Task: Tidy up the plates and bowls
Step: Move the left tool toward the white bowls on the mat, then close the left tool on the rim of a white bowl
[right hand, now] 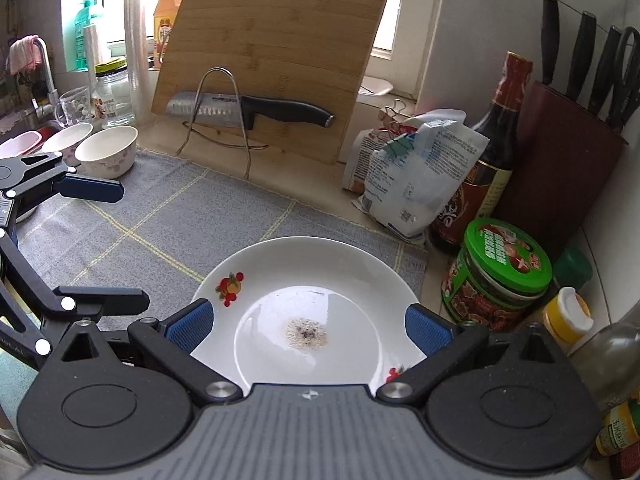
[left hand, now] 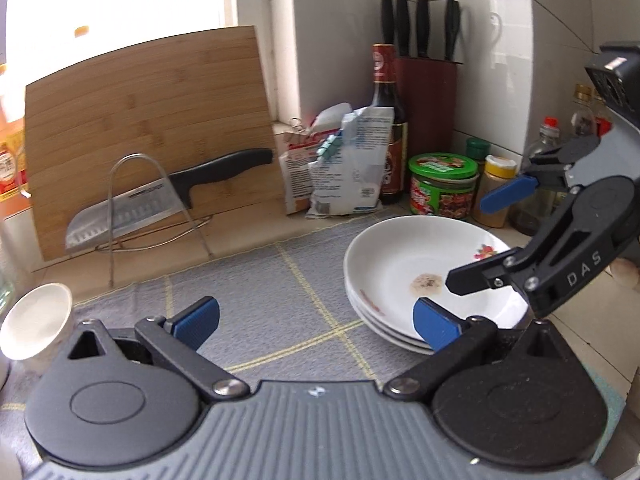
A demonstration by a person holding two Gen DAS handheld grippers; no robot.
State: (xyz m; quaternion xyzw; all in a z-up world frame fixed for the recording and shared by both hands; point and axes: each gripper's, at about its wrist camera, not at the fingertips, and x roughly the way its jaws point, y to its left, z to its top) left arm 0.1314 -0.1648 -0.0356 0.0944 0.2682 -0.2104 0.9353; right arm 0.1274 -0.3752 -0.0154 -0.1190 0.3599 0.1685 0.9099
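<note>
The left tongs (left hand: 316, 322) stood spread wide, gripping nothing, their ribbed blue pads over the grey woven mat (left hand: 256, 292) with yellow grid lines on the counter. The stack of glossy white shallow round plates (left hand: 404, 276) lay just right of them, the right pad overlapping its near rim. A small white ceramic bowl (left hand: 34, 320) sat at their far left. The right tongs (right hand: 308, 326) were likewise spread and empty above the top plate (right hand: 308, 280), which bore a speckled residue patch and red floral prints. Two floral-patterned bowls (right hand: 106, 150) stood well left of the right tongs.
</note>
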